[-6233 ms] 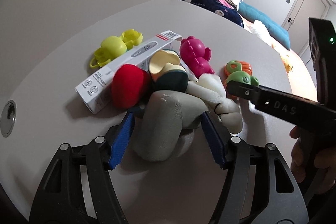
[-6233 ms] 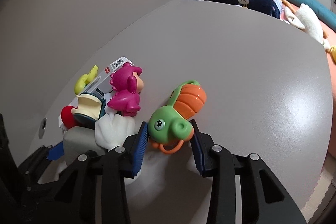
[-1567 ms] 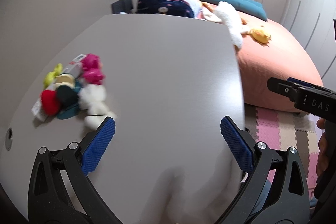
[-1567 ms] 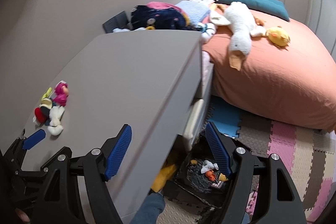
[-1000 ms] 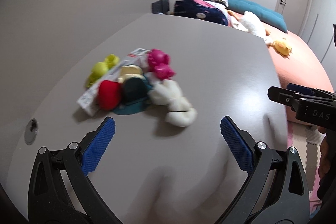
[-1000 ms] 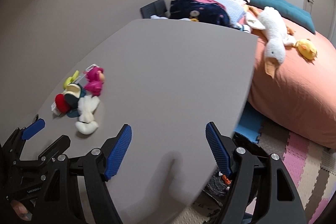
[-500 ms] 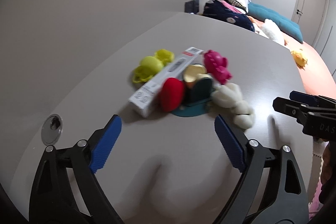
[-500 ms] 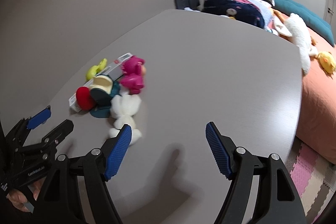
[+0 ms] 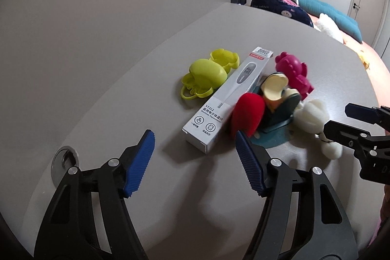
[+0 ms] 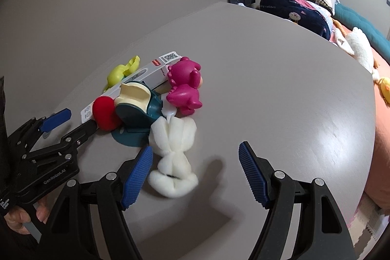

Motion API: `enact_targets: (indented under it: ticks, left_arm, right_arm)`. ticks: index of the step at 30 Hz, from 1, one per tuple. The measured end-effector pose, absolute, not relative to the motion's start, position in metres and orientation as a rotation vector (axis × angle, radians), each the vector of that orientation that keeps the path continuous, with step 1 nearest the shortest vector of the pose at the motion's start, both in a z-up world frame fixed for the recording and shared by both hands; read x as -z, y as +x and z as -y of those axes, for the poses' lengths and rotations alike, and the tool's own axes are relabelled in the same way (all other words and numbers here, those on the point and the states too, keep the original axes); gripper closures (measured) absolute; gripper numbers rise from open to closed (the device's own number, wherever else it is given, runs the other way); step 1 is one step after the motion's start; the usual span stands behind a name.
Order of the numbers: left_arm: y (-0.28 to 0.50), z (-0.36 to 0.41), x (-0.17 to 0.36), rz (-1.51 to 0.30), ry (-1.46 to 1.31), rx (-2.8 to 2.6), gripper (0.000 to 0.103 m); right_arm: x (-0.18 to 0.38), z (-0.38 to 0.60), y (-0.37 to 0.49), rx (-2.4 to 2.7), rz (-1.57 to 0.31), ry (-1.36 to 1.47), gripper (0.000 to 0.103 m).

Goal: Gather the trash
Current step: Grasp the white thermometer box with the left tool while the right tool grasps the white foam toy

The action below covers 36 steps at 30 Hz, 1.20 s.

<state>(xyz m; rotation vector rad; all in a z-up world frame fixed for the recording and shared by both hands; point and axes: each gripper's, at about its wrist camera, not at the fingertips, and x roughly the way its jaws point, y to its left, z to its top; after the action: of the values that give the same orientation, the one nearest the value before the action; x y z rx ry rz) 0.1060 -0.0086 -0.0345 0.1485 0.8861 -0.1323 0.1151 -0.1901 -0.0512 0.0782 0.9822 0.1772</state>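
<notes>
A heap of small things lies on the grey table (image 9: 304, 60): a white thermometer box (image 9: 231, 101), a yellow-green toy (image 9: 204, 76), a red plush (image 9: 248, 116), a teal and cream toy (image 9: 280, 99), a magenta figure (image 9: 293, 72) and a white plush (image 10: 173, 150). My left gripper (image 9: 195, 160) hovers just short of the box's near end, its jaws closing with nothing between them. My right gripper (image 10: 195, 172) is open above the table, the white plush's lower end beside its left finger (image 10: 136, 174). Each gripper shows at the edge of the other's view.
A round metal grommet (image 9: 64, 158) sits in the table at the near left. Beyond the table's far and right edges lies a bed with an orange cover (image 10: 382, 99), pillows and soft toys (image 10: 358, 48). A hand (image 10: 29, 218) holds the left gripper.
Both grippers moved in toward the heap, which now looms larger and nearer. The left jaws have narrowed; the right jaws kept their width.
</notes>
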Motion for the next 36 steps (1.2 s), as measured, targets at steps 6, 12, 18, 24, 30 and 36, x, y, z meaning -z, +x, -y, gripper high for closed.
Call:
enact_targets:
  ticks: [6,12,18,24,30,36]
  left_arm:
    - [0.118,0.013,0.041,-0.9,0.153,0.164,0.036]
    - [0.13,0.021,0.042,-0.902,0.16,0.203,0.036]
    - [0.143,0.024,0.044,-0.918,0.149,0.235,0.036]
    - [0.148,0.021,0.047,-0.942,0.118,0.238,0.055]
    - [0.142,0.023,0.046,-0.901,0.119,0.198,0.067]
    - [0.128,0.027,0.031,-0.823,0.113,0.169,0.075]
  right_arm:
    - [0.058,0.182,0.124,-0.18,-0.993,0.045,0.031]
    - [0.064,0.181,0.132,-0.206,-1.008,0.042,0.055]
    - [0.064,0.176,0.131,-0.263,-1.011,0.048,0.075]
    - [0.064,0.181,0.131,-0.287,-0.999,0.086,0.076]
    - [0.062,0.186,0.129,-0.309,-0.988,0.125,0.078]
    - [0.057,0.195,0.121,-0.312,-0.976,0.142,0.079]
